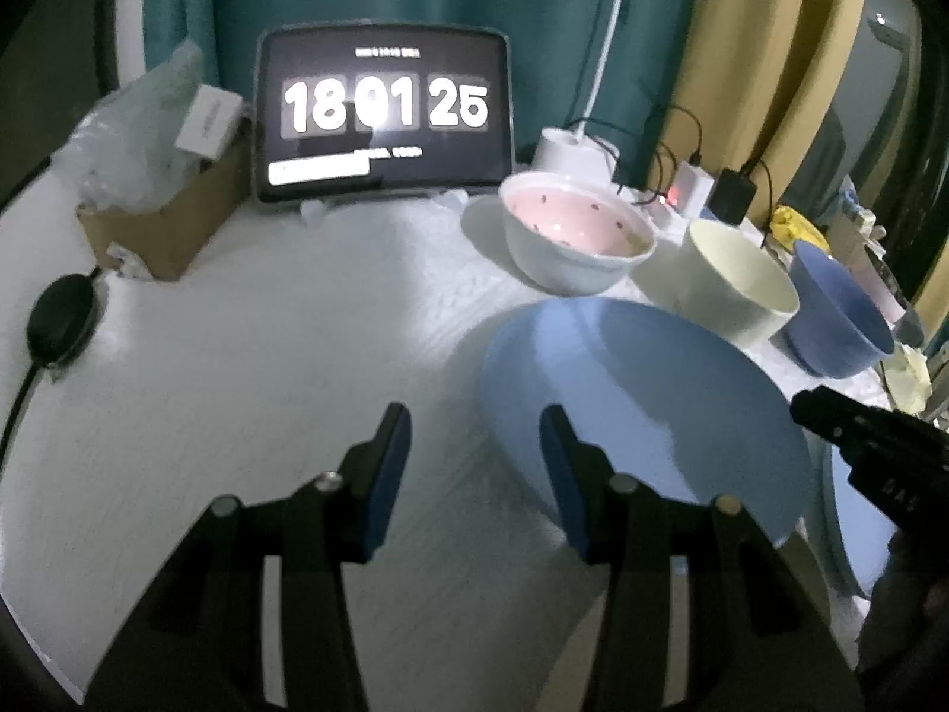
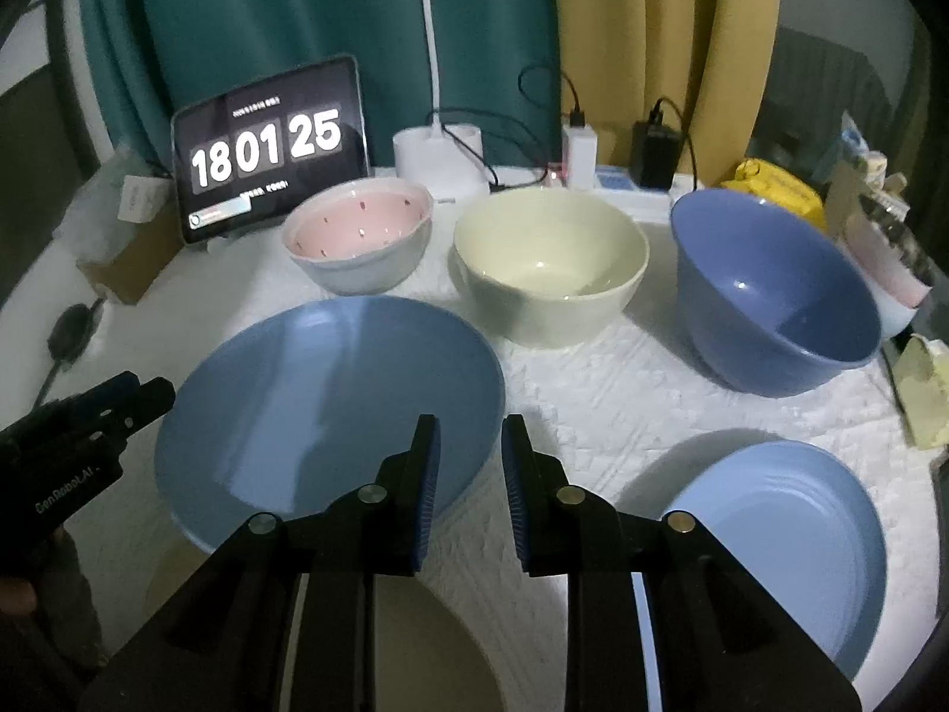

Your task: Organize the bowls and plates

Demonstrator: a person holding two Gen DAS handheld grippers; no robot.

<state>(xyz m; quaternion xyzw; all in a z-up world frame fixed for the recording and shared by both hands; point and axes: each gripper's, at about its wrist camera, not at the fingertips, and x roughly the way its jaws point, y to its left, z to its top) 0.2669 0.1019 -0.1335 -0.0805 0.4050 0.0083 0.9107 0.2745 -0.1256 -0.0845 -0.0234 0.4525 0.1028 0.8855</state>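
A large light blue plate (image 2: 332, 391) lies on the white cloth in front of three bowls: a white one with a pink inside (image 2: 362, 237), a cream one (image 2: 551, 261) and a dark blue one (image 2: 771, 291). A smaller light blue plate (image 2: 789, 534) sits at the near right. My left gripper (image 1: 474, 415) hangs open over the big plate's (image 1: 640, 391) left rim, holding nothing. My right gripper (image 2: 468, 424) hovers at that plate's near right rim, its jaws a narrow gap apart with nothing pressed between them.
A tablet clock (image 2: 267, 148), a white lamp base (image 2: 439, 160) and chargers (image 2: 581, 154) with cables line the back. A cardboard box (image 1: 166, 225) and a black puck (image 1: 59, 320) stand at left. Something round and beige (image 2: 427, 641) shows beneath my right gripper.
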